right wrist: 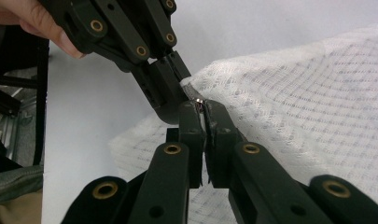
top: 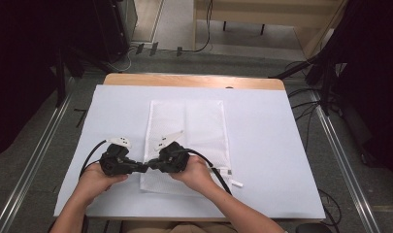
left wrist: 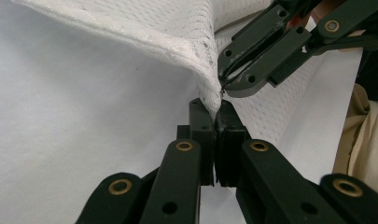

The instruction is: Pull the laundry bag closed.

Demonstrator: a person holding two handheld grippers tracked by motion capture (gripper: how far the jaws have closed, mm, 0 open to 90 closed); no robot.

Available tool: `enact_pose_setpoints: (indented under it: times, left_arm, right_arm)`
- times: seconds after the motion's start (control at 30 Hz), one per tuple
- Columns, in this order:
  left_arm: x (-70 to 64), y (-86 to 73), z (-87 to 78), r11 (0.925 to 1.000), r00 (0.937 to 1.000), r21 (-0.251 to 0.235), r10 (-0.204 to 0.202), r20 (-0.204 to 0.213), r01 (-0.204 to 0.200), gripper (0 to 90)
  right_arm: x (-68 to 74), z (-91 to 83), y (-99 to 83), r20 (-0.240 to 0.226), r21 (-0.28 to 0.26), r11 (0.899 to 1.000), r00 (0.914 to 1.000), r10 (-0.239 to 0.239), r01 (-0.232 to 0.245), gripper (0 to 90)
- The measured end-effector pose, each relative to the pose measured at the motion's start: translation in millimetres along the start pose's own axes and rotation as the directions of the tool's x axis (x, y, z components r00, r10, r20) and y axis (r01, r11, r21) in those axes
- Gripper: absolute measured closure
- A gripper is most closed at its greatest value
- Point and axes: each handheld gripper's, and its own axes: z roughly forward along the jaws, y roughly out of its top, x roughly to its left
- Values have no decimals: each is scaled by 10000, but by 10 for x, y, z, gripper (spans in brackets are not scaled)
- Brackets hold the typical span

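1. A white mesh laundry bag (top: 187,141) lies flat near the middle of the tabletop (top: 262,145), its long side running from 12 to 6 o'clock in the high view.
2. Its near-left edge is lifted off the surface; in the left gripper view the mesh (left wrist: 144,28) rises toward 11 o'clock, and in the right gripper view the mesh (right wrist: 294,88) spreads out toward 3 o'clock.
3. The left tongs (top: 136,168) are closed on that lifted edge, the fabric pinched between their pads (left wrist: 218,114).
4. The right tongs (top: 150,166) are closed on the same edge just beside them, with a small metal piece, apparently the zipper pull (right wrist: 199,101), caught at their tips.
5. The two pairs of tongs meet tip to tip at the bag's 7 o'clock corner.
6. The left hand (top: 94,182) and right hand (top: 199,172) come in from 6 o'clock.
7. A small white tag (top: 237,183) lies on the tabletop just beside the bag's near-right corner.
8. A white sheet covers the tabletop, with a wooden edge (top: 194,80) bare at 12 o'clock.
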Motion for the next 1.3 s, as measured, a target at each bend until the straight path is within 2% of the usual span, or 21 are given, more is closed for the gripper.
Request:
enact_pose_setpoints:
  times: [0.2,0.3,0.37,0.63,0.7,0.8,1.0,1.03,1.3]
  left_arm:
    - [-1,0,-9,10000,9999,-33,21,-125,-22,892]
    - [37,-14,-42,9999,9998,-81,-145,143,147,892]
    - [38,-14,-36,9999,9998,-11,-155,147,155,891]
    - [22,-26,-28,9999,9998,-104,113,170,-111,890]
    - [31,-31,-41,9998,9997,-126,125,193,-123,890]
    - [38,-40,-41,9998,9996,-216,17,287,-10,888]
    - [30,-52,-55,9995,9996,-258,176,228,-171,887]
    - [36,-58,-58,9993,9996,-346,172,214,-164,887]
    - [35,-51,-45,9995,9996,-280,161,237,-155,883]
  right_arm:
    - [-10,3,-25,94,61,10000,9999,-48,48,883]
    - [-72,-16,-72,214,184,9996,9995,213,-217,882]
    - [-99,-30,-104,118,159,9994,9994,312,-314,881]
    - [-90,-63,-122,120,175,9998,9999,-56,54,881]
    - [-96,-81,-142,255,226,9997,9996,-82,76,881]
    - [-116,-110,-165,300,269,9996,9995,-77,69,881]
    - [-134,-188,-228,393,344,9993,9991,-128,114,880]
    - [-169,-220,-264,332,215,9997,9994,75,-82,880]
    - [-179,-226,-319,294,234,9997,9995,107,-114,880]
